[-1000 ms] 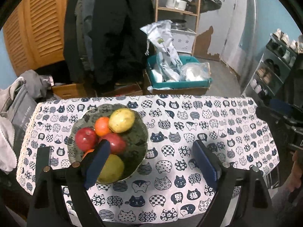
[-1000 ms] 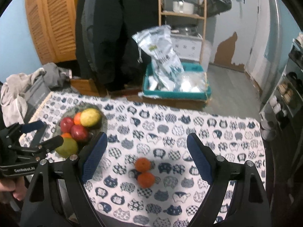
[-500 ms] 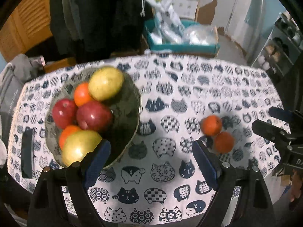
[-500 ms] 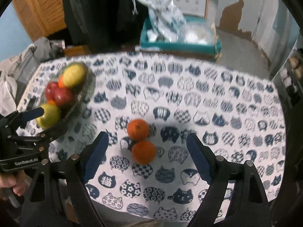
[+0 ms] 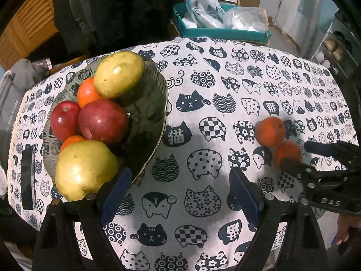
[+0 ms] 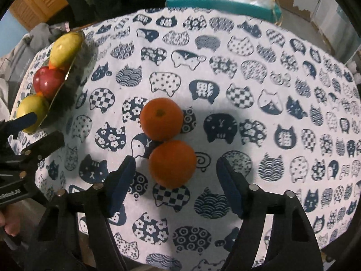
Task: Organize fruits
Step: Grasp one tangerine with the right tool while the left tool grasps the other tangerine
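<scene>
My left gripper [image 5: 179,194] hangs wide open over the cat-print cloth [image 5: 203,90] on the worktop, gripping nothing. Just beside my left finger sits the glass bowl [image 5: 146,122], piled with two pears, two red apples and oranges. Off to the right, two oranges [image 5: 278,141] lie touching on the cloth, with my right gripper [image 5: 311,158] at the nearer one.

Left wrist view close above bowl [image 5: 155,103], right wrist view close above oranges [image 6: 172,163], both sharing tablecloth [image 5: 225,85].
</scene>
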A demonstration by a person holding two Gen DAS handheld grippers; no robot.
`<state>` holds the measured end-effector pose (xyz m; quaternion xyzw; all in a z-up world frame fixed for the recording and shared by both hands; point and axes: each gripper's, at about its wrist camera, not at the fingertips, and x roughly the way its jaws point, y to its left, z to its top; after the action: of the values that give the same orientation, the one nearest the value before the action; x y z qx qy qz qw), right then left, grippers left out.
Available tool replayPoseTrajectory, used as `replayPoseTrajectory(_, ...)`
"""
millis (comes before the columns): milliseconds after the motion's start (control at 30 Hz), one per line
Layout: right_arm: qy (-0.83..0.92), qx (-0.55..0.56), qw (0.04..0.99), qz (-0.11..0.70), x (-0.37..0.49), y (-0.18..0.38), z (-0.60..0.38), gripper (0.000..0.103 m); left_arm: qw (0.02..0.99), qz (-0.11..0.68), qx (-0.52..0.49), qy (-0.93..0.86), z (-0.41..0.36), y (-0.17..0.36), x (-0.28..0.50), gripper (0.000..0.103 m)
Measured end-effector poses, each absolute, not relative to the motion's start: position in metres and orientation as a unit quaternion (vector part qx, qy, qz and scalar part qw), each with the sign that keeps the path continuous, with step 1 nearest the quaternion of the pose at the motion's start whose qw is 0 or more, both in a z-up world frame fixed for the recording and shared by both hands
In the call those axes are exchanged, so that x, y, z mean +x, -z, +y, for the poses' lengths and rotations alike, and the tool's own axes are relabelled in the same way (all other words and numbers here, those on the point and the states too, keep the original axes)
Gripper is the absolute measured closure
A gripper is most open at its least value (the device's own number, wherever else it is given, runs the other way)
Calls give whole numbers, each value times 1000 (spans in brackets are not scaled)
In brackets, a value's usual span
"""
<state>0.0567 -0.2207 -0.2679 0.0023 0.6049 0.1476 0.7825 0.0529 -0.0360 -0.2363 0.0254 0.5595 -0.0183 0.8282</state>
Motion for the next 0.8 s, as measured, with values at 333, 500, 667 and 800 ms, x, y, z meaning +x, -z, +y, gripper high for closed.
replayPoseTrajectory(333, -163, 0, 769, 618, 58, 292, -215, 56, 830, 557, 19, 29, -44, 235, 57, 14)
replayPoseTrajectory(500, -155, 7, 775, 613, 56, 286, -230, 57, 832, 554, 22, 39, -54, 233, 62, 14)
replayPoseTrajectory(667, -127, 11, 793, 596, 63, 271, -252, 57, 831, 553, 17, 55, -71, 234, 71, 14)
replayPoseTrajectory(800, -107, 16, 809, 578, 68, 265, -273, 58, 831, 551, 29, 73, -94, 237, 77, 14)
